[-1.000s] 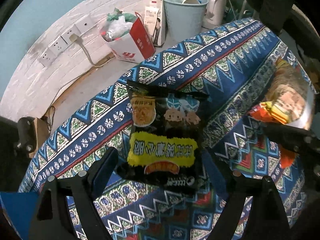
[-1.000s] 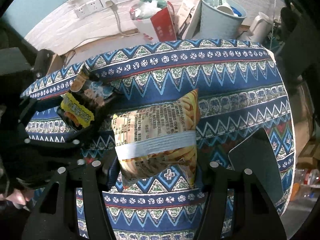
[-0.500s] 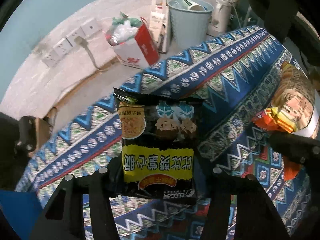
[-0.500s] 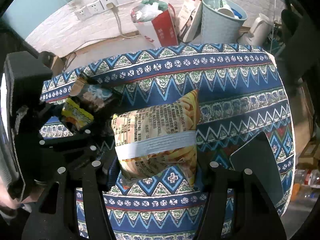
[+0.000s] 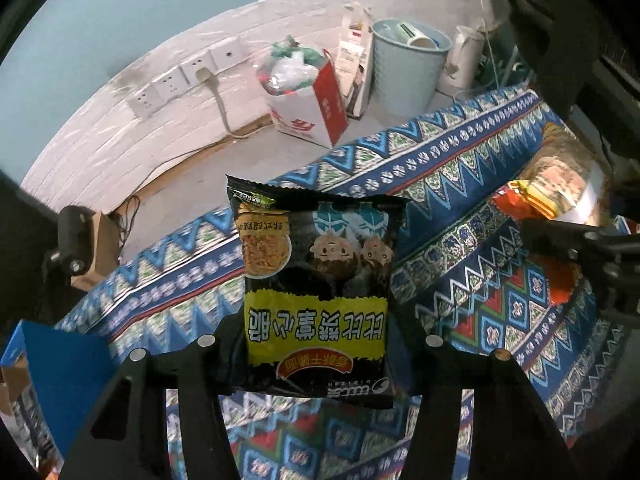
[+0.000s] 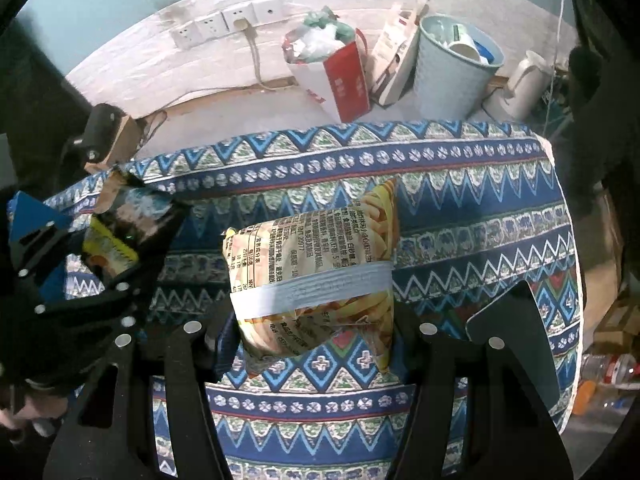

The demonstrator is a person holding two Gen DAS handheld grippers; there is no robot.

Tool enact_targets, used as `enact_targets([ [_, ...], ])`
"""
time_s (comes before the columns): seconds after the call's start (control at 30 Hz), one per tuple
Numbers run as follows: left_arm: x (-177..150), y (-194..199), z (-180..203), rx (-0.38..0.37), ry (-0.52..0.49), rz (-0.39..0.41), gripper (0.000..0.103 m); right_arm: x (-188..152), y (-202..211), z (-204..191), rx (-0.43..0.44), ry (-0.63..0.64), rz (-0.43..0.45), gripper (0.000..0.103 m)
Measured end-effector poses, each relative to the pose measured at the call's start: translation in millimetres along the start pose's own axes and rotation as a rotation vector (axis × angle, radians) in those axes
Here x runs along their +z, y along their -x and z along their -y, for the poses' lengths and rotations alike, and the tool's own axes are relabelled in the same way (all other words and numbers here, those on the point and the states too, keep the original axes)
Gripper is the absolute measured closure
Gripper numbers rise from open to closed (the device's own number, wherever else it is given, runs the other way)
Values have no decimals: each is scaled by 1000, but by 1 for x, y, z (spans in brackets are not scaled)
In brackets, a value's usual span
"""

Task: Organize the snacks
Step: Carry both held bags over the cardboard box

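Black noodle packet [image 5: 316,280] is clamped in the left gripper [image 5: 320,344], held above the patterned cloth [image 5: 460,184] near its far edge. Right gripper [image 6: 312,328] pinches the fries bag [image 6: 312,272] mid-table.

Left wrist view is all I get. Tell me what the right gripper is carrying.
Observer: The right gripper is shut on a yellow fries bag, printed back side up.
Operator: Tell me whether that bag is sealed.
Observer: A pale blue band wraps across its middle.
Operator: Report what lies right of that bag on the cloth.
Observer: A dark flat panel lies on the cloth's right part, beside the right finger.
Operator: Say how my black bag looks from there.
Observer: The black bag hangs above the cloth in the left gripper, at that view's left edge.
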State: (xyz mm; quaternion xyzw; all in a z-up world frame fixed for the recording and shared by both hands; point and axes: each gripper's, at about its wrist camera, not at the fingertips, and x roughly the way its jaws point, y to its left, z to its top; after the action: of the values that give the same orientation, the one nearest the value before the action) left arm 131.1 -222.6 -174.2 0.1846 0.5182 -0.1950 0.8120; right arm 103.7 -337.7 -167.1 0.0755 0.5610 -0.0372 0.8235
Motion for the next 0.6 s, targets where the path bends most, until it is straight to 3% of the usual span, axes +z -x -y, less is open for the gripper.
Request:
enact_targets([
  [0.6, -49, 90, -71, 48, 136, 63, 45, 5, 37, -92, 34, 151, 84, 44],
])
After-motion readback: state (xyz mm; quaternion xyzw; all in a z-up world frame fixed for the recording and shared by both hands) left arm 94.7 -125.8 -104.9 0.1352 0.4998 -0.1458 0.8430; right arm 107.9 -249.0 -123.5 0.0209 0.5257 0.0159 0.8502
